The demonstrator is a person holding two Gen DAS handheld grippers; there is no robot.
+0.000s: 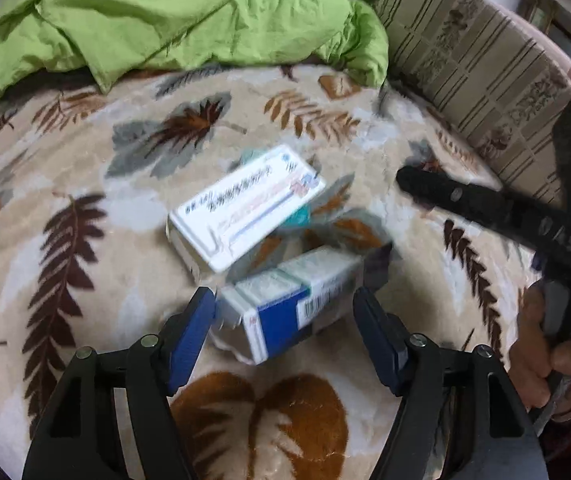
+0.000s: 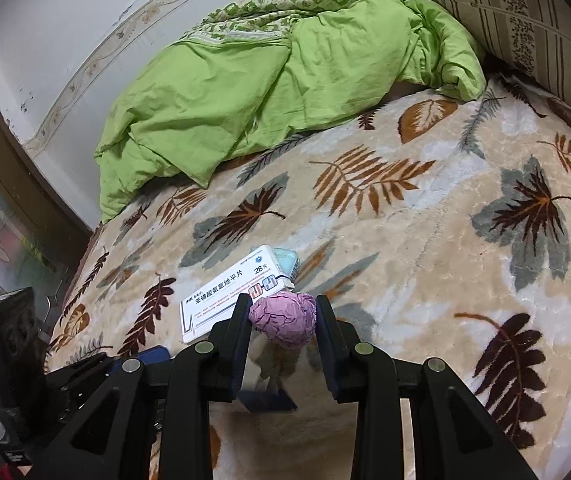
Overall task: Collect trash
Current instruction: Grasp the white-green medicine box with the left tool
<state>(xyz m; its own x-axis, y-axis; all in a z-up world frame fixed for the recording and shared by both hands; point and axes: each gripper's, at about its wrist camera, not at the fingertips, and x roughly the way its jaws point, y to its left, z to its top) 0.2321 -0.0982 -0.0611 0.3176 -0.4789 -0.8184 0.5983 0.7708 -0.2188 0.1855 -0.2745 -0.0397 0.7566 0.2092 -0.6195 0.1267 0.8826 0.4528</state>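
While the right gripper [image 2: 284, 306] pinches a crumpled pink paper ball [image 2: 284, 318] between narrow black jaws, the left gripper [image 1: 285, 300] stands half open astride a blue-and-white carton [image 1: 289, 304], its blue pads not visibly pressing. Beyond lies a flat white medicine box [image 1: 245, 208] on the plush leaf-patterned blanket [image 2: 425, 248], near a rumpled green quilt [image 2: 265, 80]. Both grippers tilt downward.

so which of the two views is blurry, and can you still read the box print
Left wrist view: motion-smeared, print on the white medicine box and blue-and-white box unreadable. Right wrist view: sharp, the white box's print and the crumpled pink paper ball are crisp; both bend at fisheye edges.
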